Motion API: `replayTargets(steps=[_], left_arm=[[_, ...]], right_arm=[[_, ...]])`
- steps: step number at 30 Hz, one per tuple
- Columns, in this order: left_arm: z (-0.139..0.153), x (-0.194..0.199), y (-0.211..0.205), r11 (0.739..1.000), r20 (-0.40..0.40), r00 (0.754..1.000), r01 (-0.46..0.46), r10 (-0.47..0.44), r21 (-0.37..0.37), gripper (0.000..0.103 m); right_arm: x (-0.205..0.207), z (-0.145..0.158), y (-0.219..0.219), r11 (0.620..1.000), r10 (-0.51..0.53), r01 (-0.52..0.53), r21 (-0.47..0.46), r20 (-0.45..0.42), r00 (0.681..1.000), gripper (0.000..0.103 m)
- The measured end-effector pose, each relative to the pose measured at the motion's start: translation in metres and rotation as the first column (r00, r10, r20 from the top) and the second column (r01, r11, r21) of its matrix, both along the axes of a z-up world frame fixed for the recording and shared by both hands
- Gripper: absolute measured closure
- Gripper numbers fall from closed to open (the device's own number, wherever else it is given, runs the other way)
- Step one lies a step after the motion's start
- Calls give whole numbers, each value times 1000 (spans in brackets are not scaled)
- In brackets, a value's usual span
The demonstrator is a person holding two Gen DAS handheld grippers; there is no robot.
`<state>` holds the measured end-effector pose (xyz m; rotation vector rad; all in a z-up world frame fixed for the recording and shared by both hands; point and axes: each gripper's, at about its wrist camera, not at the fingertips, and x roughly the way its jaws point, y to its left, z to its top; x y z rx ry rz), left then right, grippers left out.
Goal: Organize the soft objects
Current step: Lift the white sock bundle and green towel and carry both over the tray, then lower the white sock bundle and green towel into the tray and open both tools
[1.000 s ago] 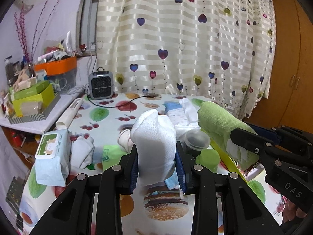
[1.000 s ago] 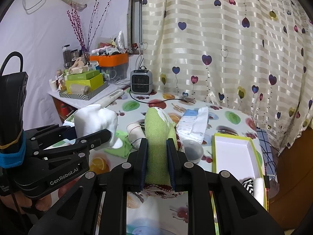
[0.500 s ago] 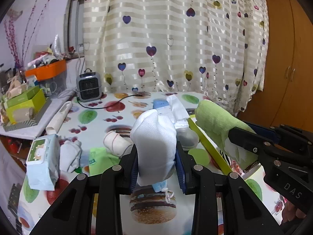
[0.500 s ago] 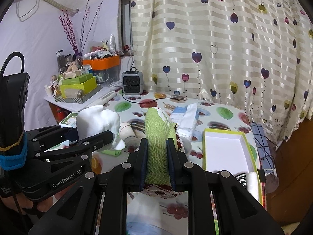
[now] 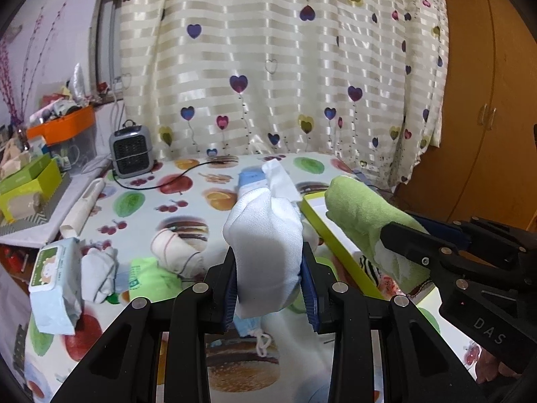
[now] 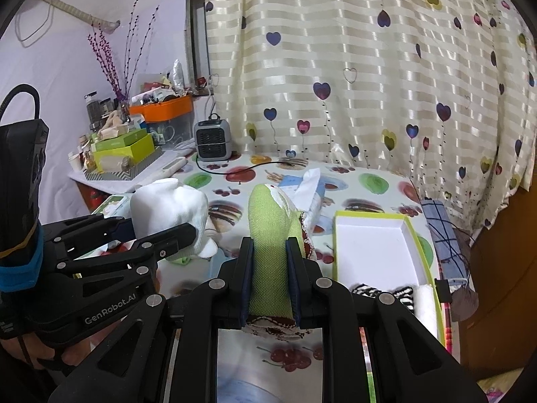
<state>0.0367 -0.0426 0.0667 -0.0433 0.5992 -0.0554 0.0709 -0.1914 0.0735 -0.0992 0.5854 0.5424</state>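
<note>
Fruit and burger pictures cover the cloth on the desk (image 5: 188,201), and a heart-patterned curtain (image 5: 268,67) hangs behind it. We hold two soft things above this surface. Our left hand-held gripper (image 5: 270,268) is pressed on a white rolled sock (image 5: 265,245), and our right hand-held gripper (image 6: 270,268) is pinching a green rolled sock (image 6: 270,235); both bundles stand up between the pads, clear of the desk. To the right lies an open box with a green rim (image 6: 414,238), and in its near end we already see a striped sock (image 6: 379,292) and something white beside it. We judge that the two bundles must go into this box next. Several risks are present. The white sock is bulky and held only at its lower part, so it may slip or unroll if we tilt it. The two grippers are near each other, so they may collide over the narrow box. Other socks (image 5: 100,272), a wipes pack (image 5: 53,278) and a tissue pack (image 6: 305,194) lie just below, and a low pass could drag them.
</note>
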Motion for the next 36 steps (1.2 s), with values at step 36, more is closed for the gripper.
replayTargets(steps=[36], left_arm=[[-30, 59, -67, 990, -90, 985, 144, -144, -10, 72]], right_arm=[[63, -56, -118, 958, -280, 287, 23, -157, 947, 83]])
